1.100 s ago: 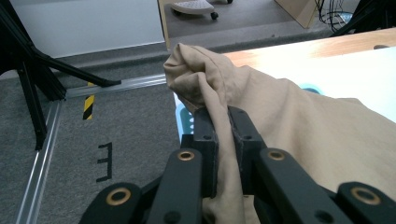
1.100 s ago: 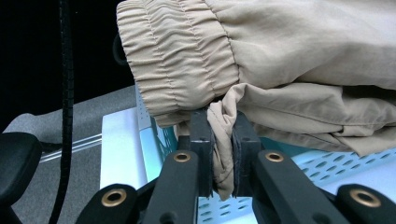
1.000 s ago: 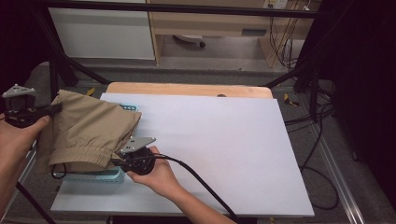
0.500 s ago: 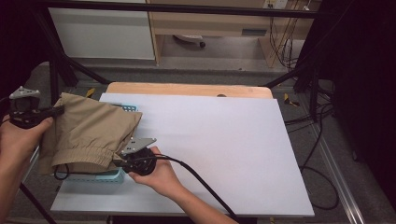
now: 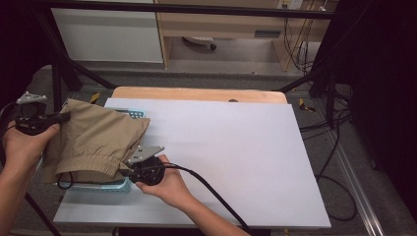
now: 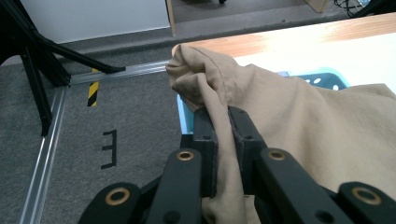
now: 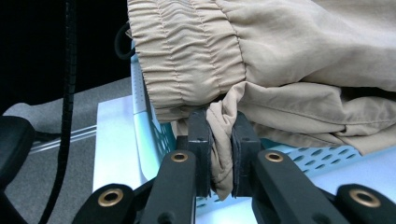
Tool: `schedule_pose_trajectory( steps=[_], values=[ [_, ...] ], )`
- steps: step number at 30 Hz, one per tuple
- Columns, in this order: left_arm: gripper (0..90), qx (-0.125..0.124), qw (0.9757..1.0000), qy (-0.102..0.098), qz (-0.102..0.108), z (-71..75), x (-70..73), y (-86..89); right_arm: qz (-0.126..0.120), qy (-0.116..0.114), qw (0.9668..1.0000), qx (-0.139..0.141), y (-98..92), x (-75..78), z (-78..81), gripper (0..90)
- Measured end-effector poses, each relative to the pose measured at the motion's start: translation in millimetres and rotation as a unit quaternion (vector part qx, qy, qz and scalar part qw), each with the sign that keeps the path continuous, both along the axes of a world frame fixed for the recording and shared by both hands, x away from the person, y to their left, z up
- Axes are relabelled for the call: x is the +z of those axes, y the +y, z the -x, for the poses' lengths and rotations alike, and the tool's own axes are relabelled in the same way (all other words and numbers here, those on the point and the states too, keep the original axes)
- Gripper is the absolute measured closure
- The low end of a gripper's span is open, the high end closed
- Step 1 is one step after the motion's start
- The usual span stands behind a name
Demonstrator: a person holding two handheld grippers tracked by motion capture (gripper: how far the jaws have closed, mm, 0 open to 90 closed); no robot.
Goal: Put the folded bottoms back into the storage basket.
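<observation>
Tan shorts with an elastic waistband (image 5: 96, 142) hang spread over a light blue perforated basket (image 5: 114, 186) at the table's left edge. My left gripper (image 5: 63, 118) pinches a bunched corner of the tan shorts (image 6: 280, 116) at the far left, its jaws shut on the cloth (image 6: 223, 140). My right gripper (image 5: 125, 169) is shut on a fold of the tan shorts (image 7: 280, 51) just under the gathered waistband (image 7: 191, 60), right above the blue basket (image 7: 154, 135) rim. The basket's inside is hidden by the fabric.
The white tabletop (image 5: 236, 152) stretches to the right of the basket, with a wooden strip (image 5: 196, 93) along its far edge. A black cable (image 5: 211, 189) trails from my right gripper across the table. Black frame legs (image 6: 46, 60) stand on the grey floor at left.
My left gripper has drifted a little to the right and up with the cloth, so the shorts sit more spread over the basket. The right gripper has stayed put.
</observation>
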State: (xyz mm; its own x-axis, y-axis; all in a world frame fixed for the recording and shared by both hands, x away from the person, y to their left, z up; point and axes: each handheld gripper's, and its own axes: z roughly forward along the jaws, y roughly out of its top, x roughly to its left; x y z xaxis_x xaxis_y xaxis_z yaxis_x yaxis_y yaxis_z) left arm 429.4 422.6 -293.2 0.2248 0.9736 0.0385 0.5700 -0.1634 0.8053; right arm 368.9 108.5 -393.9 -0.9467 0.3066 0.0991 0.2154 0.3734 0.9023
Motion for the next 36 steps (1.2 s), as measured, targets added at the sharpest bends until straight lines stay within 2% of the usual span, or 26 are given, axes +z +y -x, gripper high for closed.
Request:
schedule_pose_trajectory(
  steps=[11,19,24,34,36],
  values=[
    [82.7,0.010,0.9999,-0.001,0.000,-5.8,-2.5,0.9,0.002,0.004,0.9999,-0.014,-0.3,-2.9,-6.2,81.8],
    [82.4,0.004,1.0000,-0.006,-0.005,-3.5,-1.7,-6.4,0.004,0.002,0.9998,-0.018,0.3,-5.4,-7.4,80.8],
    [82.4,0.001,0.9999,0.003,-0.011,-6.5,-5.4,-6.3,0.000,0.002,0.9998,-0.022,0.3,-5.5,-7.6,80.3],
    [82.3,0.010,0.9999,0.006,-0.002,-9.4,-12.5,-4.4,0.001,0.008,0.9997,-0.021,-0.3,-6.4,-7.3,75.7],
    [82.3,0.010,0.9999,0.006,-0.002,-10.0,-13.6,-4.7,0.006,0.003,0.9998,-0.020,-0.2,-6.8,-6.1,75.1]
  ],
)
